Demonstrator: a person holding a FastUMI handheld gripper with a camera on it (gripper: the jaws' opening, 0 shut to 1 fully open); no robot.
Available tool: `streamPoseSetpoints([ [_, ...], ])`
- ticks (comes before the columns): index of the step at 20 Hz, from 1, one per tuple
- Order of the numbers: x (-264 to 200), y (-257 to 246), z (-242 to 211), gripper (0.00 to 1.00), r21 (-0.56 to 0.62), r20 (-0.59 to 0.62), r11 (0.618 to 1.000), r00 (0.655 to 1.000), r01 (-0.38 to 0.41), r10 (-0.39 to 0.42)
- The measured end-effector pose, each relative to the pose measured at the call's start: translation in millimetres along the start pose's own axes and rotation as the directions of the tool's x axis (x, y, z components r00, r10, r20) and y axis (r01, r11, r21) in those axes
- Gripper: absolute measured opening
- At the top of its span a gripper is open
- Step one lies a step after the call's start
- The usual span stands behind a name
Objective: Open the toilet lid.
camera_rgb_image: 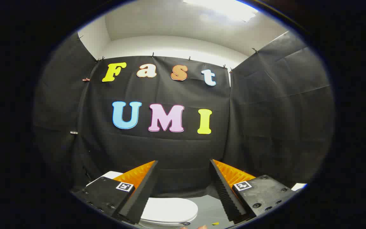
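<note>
A white toilet lid (170, 210) lies flat and closed, low down between my two fingers and below them. My gripper (183, 163) is open, its fingers spread wide with nothing between them, and it hangs above the lid without touching it. A white corner of the toilet (111, 174) peeks out behind the left finger (140, 194). The rest of the toilet is hidden under the fingers.
Black cloth walls close in the booth ahead and on both sides. A grey floor (210, 210) shows to the right of the lid. A small white patch (299, 186) sits beyond the right finger. A tiny yellow scrap (215, 223) lies on the floor.
</note>
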State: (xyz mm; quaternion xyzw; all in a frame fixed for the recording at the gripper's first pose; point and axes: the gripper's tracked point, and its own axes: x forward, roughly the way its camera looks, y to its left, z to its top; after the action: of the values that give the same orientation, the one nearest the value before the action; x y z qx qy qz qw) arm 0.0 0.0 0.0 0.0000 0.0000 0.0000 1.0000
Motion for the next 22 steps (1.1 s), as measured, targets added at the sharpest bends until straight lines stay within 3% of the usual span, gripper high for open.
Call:
streamPoseSetpoints([
  [22,-1.1,9.4,-13.2,0.98,-0.025,-0.026,0.999,0.999,-0.023,0.022],
])
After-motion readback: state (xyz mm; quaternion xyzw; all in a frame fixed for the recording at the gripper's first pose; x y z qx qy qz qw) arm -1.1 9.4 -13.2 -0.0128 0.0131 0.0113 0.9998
